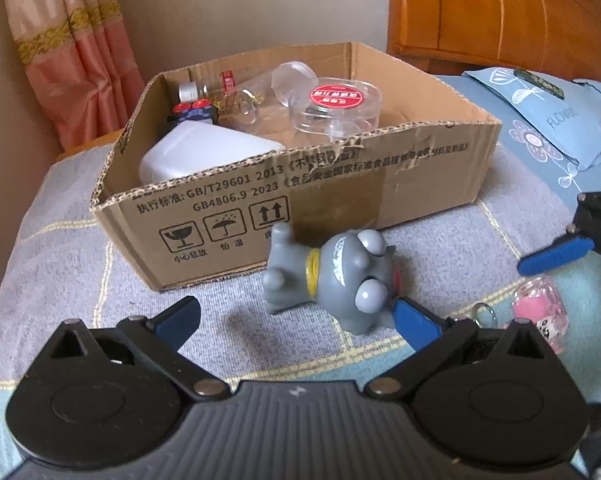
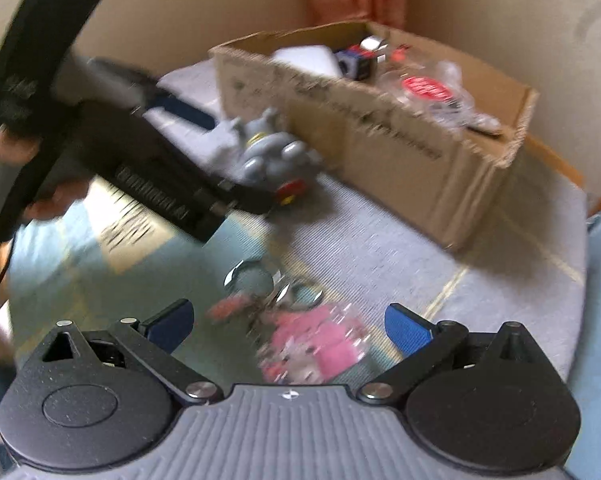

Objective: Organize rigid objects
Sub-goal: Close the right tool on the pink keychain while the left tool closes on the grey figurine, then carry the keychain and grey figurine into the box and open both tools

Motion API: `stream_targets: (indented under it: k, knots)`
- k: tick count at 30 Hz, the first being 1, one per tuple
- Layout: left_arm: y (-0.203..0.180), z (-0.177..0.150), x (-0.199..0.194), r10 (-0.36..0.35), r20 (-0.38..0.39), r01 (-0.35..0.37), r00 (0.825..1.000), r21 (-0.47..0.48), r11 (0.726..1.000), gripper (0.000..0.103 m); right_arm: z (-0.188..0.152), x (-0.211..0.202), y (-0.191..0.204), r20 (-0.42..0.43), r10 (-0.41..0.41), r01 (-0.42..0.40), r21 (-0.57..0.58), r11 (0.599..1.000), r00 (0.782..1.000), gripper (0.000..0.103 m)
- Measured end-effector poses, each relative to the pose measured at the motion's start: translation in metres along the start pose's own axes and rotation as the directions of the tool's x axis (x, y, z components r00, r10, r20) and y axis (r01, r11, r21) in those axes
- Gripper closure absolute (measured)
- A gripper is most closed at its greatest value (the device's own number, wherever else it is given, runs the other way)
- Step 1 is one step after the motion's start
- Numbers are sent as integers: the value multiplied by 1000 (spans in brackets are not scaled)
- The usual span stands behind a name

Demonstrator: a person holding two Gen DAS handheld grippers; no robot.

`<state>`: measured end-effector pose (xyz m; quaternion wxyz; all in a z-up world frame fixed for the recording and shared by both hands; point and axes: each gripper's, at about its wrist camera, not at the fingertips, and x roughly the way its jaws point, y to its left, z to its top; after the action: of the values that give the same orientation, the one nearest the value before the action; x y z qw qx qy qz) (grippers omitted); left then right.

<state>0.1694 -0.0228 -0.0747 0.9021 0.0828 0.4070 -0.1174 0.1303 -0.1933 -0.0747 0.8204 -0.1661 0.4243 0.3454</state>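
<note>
A grey big-eyed toy figure [image 1: 332, 276] lies on its side on the bed just in front of the cardboard box [image 1: 340, 184]. My left gripper [image 1: 296, 320] is open around it, and the right fingertip [image 1: 414, 322] touches the toy's head. The box holds a white container [image 1: 204, 156], a clear round jar with a red label [image 1: 336, 108] and a dark cube [image 1: 196, 114]. In the blurred right wrist view, a pink keychain [image 2: 316, 344] lies between the open fingers of my right gripper [image 2: 290, 326]. The toy [image 2: 268, 156] and box [image 2: 380, 120] show behind.
The bed has a grey checked blanket [image 1: 60, 272]. A blue floral pillow [image 1: 540, 116] lies at the right, a wooden headboard [image 1: 500, 8] stands behind it, and a curtain [image 1: 72, 60] hangs at the far left. A hand [image 2: 48, 200] holds the left gripper's handle.
</note>
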Motion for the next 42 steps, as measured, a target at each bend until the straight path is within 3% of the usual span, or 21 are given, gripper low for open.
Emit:
stream_targets:
  k: [8,13,16,17,24,29,36,42]
  knots:
    - [-13,7,2,-48,39,44,998,89,995,1,-11,-13,15,-16,-43,41,-120,992,999,21]
    - [-12,12,9,-57,42,54,998,58,997,9,-4,-14,7,-15,-57,54,-131,990,998,43]
    - [-9,11,12,-81,30,80,996,35,996,29,-5,-16,6,-15,-53,51,-131,990,998,43]
    - [-7,11,13,-96,27,96,995,26,995,30,-6,-16,6,-14,-54,52,-127,991,998,43]
    - [-6,15,2,-126,15,125,992,63,990,32,-4,-30,5,-6,-35,34,-92,995,999,43]
    - [-4,23,-17,-157,-7,156,988,151,976,32,10,-49,2,28,-16,18,-91,996,999,43]
    - [5,42,-51,-213,-37,217,976,213,953,32,33,-71,5,67,-32,41,-136,990,997,43]
    - [9,67,-71,-222,-13,218,975,248,944,32,56,-87,-1,105,-67,83,-152,985,992,43]
